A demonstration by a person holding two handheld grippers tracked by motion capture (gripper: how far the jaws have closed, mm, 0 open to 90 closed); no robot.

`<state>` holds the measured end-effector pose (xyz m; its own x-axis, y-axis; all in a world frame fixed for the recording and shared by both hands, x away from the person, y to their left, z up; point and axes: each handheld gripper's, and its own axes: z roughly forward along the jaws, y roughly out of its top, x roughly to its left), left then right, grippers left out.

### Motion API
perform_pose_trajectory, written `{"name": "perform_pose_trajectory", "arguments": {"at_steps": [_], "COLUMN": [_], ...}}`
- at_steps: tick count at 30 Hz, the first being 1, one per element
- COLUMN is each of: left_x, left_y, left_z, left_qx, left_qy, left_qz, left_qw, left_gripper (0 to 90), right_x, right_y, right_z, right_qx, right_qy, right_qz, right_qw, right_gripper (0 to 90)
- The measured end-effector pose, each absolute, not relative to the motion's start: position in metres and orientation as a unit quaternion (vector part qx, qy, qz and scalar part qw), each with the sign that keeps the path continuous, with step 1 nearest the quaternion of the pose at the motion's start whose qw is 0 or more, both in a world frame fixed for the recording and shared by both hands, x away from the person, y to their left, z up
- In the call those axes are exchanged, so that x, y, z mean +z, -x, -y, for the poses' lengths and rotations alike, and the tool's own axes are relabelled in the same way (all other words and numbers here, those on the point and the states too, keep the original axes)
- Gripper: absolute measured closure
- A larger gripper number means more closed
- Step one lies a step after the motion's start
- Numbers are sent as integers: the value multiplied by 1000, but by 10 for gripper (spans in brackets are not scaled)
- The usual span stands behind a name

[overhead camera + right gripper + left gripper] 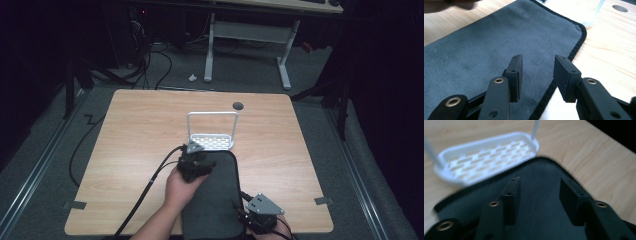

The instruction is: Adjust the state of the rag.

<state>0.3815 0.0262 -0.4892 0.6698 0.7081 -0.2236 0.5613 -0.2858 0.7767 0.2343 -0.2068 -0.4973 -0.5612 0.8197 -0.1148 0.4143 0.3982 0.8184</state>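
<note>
A dark grey cloth (215, 200) with a black hem lies flat on the wooden table (140, 130), running from the near edge up to a white slotted tray (211, 142) with a tall wire handle. My left gripper (196, 159), held in a hand, hovers over the cloth's far left corner. In the left gripper view its jaws (540, 181) stand open above the cloth (541, 167), with the tray (486, 160) just beyond. My right gripper (252, 216) is at the cloth's near right edge. Its jaws (539, 58) are open over the hem of the cloth (486, 45), nothing between them.
A round cable hole (238, 105) sits in the table behind the tray and also appears at the hole (620, 8) in the right gripper view. The left gripper's cable (145, 195) trails off the near edge. A white desk frame (247, 35) stands on the floor beyond.
</note>
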Motion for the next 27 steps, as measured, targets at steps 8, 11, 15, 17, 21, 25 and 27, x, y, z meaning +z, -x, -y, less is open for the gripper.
{"name": "perform_pose_trajectory", "arguments": {"at_steps": [8, 11, 15, 17, 21, 25, 27], "left_x": [-517, -525, -525, -525, -526, -523, -521], "left_y": [-344, -341, -333, -323, -303, -309, -321], "left_z": [-65, -64, -69, -75, -85, -90, -93], "left_qx": [102, 111, 102, 93, 85, 93, 88], "left_qy": [-832, -845, -851, -853, -852, -838, -822], "left_qz": [-373, -356, -344, -339, -332, -351, -373], "left_qw": [397, 383, 383, 386, 395, 407, 421], "left_gripper": [801, 824, 825, 824, 801, 683, 627], "right_x": [-505, -513, -524, -523, -524, -519, -516], "right_y": [-283, -317, -324, -315, -288, -278, -280], "right_z": [198, 193, 191, 191, 192, 194, 196], "right_qx": [373, 338, 322, 326, 341, 357, 365], "right_qy": [-402, -417, -425, -421, -402, -392, -397], "right_qz": [-805, -814, -820, -824, -830, -826, -819], "right_qw": [226, 222, 206, 193, 182, 191, 197], "right_gripper": [703, 767, 790, 785, 760, 697, 683]}}
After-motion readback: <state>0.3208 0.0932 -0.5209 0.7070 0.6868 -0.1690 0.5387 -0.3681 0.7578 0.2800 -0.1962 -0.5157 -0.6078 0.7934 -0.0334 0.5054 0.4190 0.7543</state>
